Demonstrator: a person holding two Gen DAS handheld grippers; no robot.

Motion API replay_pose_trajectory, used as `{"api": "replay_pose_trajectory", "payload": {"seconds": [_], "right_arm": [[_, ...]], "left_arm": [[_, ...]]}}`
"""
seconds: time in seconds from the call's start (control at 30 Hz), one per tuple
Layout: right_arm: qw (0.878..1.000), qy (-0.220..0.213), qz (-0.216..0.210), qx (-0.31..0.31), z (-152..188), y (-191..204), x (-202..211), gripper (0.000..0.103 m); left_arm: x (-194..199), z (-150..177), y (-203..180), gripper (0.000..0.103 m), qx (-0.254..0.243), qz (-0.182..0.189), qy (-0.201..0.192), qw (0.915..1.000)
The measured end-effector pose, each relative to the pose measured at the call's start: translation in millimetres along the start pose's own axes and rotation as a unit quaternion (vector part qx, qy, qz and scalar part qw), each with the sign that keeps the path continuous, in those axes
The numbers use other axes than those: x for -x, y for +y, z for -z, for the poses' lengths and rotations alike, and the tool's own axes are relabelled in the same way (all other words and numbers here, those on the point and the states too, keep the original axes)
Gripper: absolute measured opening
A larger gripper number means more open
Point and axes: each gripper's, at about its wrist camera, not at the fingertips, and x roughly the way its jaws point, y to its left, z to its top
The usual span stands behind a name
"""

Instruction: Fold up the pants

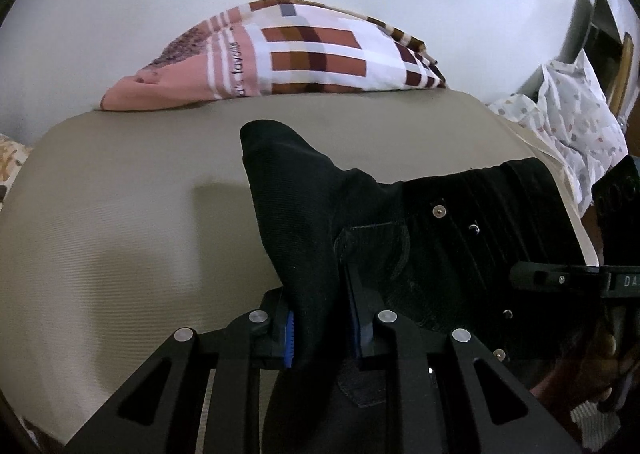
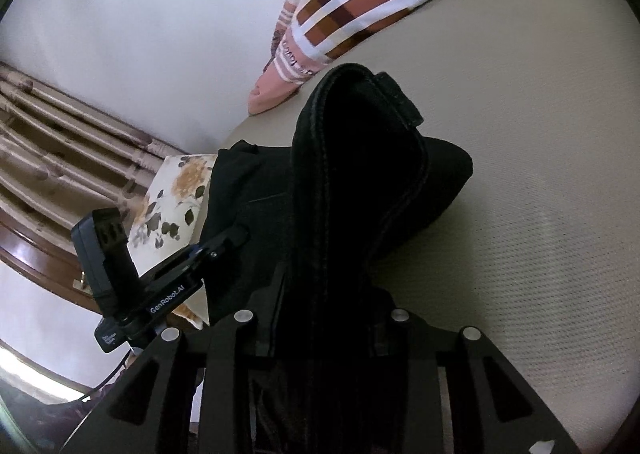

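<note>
Black pants (image 1: 304, 214) lay bunched on the beige bed (image 1: 120, 214), one fold pinched in the left tongs (image 1: 322, 328), another seemingly pinched in the right tongs (image 2: 324, 318).

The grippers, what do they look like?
Both are matte black. Each has flat angular arms with cut-out windows and round silver pins at the joints. The left gripper has bright blue ribbed pads inside its fingers. From the right wrist view, its side reads "GenRobot.AI" in white, with a boxy black block on top. The right gripper has the same black frame.
</note>
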Motion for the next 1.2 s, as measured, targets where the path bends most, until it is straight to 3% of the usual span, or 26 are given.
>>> {"api": "replay_pose_trajectory", "payload": {"seconds": [0.57,1.2], "right_arm": [[0.998,0.019,-0.023,0.046,-30.3,50.5,-51.4,0.029],[0.995,0.04,-0.048,0.076,-93.5,97.9,-141.7,0.029]], "left_arm": [[21.0,-18.7,67.4,0.021,0.036,-0.039,-0.033,0.9981],[2.8,-67.4,168.3,0.021,0.085,-0.09,-0.063,0.9903]]}}
